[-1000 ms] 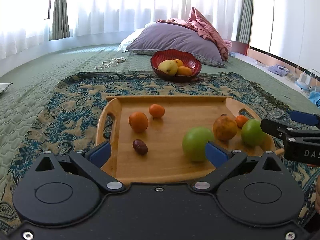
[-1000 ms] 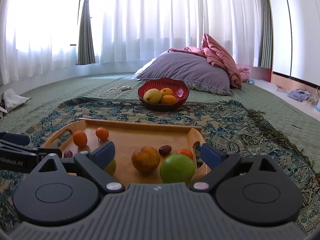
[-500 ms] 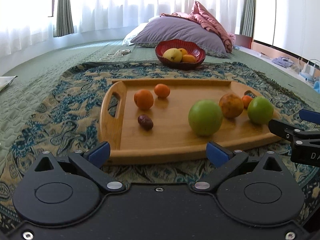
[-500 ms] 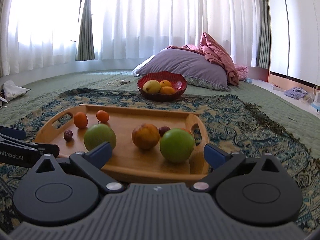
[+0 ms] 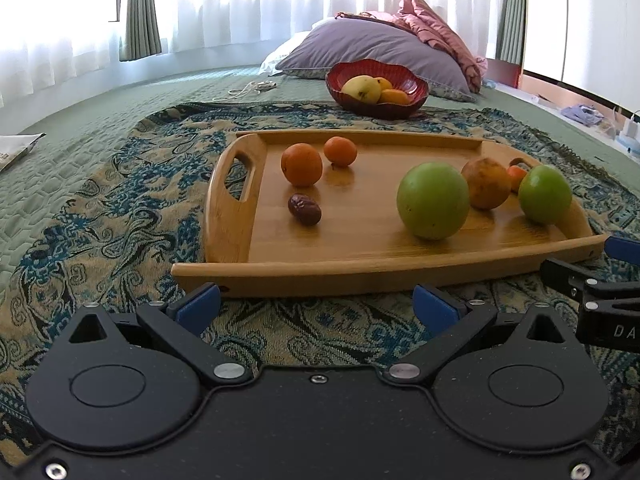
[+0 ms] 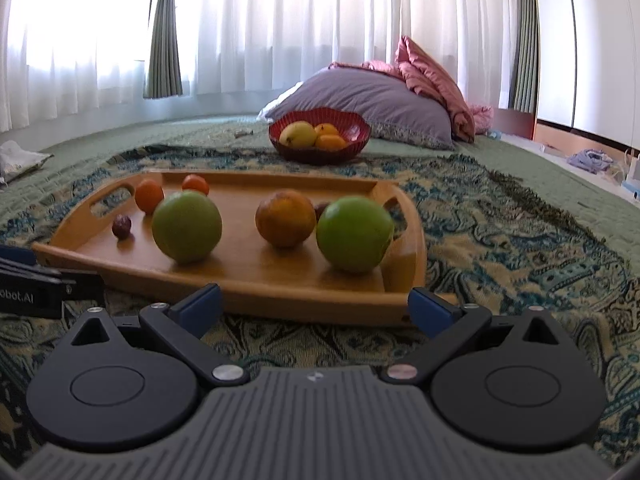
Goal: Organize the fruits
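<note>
A wooden tray point(image 5: 360, 256) point(image 6: 280, 292) lies on a patterned rug. On it are two green apples point(image 5: 433, 200) point(image 5: 545, 194), a mottled orange fruit point(image 5: 486, 184), two small oranges point(image 5: 301, 164) point(image 5: 340, 151), a dark date point(image 5: 305, 209) and a small orange fruit point(image 5: 517, 176) at the right handle. A red bowl point(image 5: 376, 90) point(image 6: 319, 138) behind the tray holds a yellow mango and oranges. My left gripper point(image 5: 316, 306) is open and empty, just in front of the tray's near edge. My right gripper point(image 6: 314, 306) is open and empty, before the tray's near right corner.
The rug point(image 5: 120, 216) lies on a green quilted mat. A purple pillow point(image 5: 372, 50) and pink blanket sit behind the bowl. A white cord point(image 5: 250, 88) lies at the back. Paper point(image 5: 16, 148) lies at the far left. Curtained windows stand behind.
Both grippers have drawn back from over the tray and lowered. The tray's near edge now lies ahead of both sets of fingers. The fruits have not moved.
</note>
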